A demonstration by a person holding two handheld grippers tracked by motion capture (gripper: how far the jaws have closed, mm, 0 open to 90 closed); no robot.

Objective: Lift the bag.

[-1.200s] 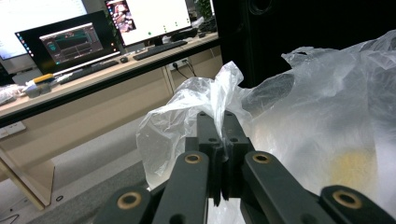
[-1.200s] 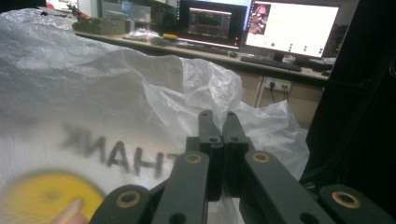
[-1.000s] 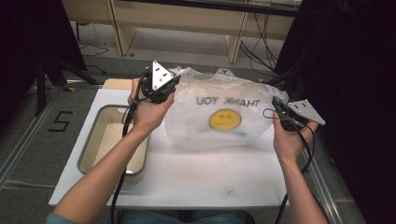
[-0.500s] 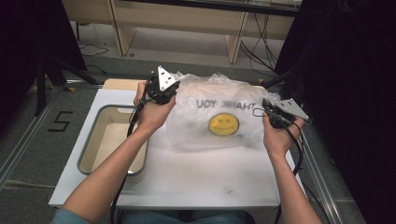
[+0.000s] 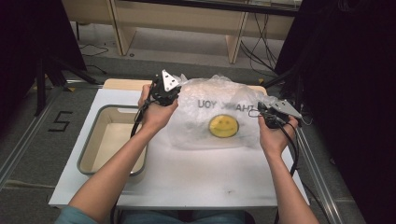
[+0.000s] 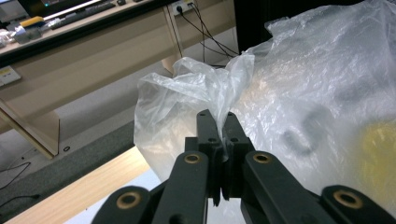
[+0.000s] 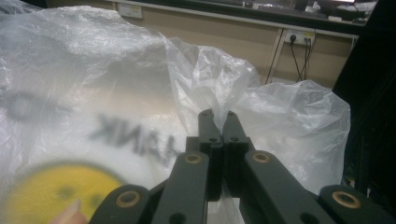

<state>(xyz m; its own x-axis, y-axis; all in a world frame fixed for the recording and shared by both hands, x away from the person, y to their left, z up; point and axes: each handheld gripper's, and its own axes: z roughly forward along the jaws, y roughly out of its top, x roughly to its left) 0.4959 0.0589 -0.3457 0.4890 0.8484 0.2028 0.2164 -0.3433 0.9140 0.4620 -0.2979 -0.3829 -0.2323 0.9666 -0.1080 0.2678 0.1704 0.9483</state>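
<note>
White desk (image 5: 196,177), both tools clenched on plastic bag (image 5: 219,116) corners, L (image 5: 164,89) & R (image 5: 265,112); next we lift evenly.

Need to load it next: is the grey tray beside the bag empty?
Empty: the grey rectangular tray shows only its bare pale floor, beside the clear plastic bag.

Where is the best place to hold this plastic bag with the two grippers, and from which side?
Judging by its pose, the plastic bag is best held at the bunched film of its two upper corners, each approached from its own outer side. There the left gripper and the right gripper pinch gathered folds; the printed middle is flat and smooth.
</note>
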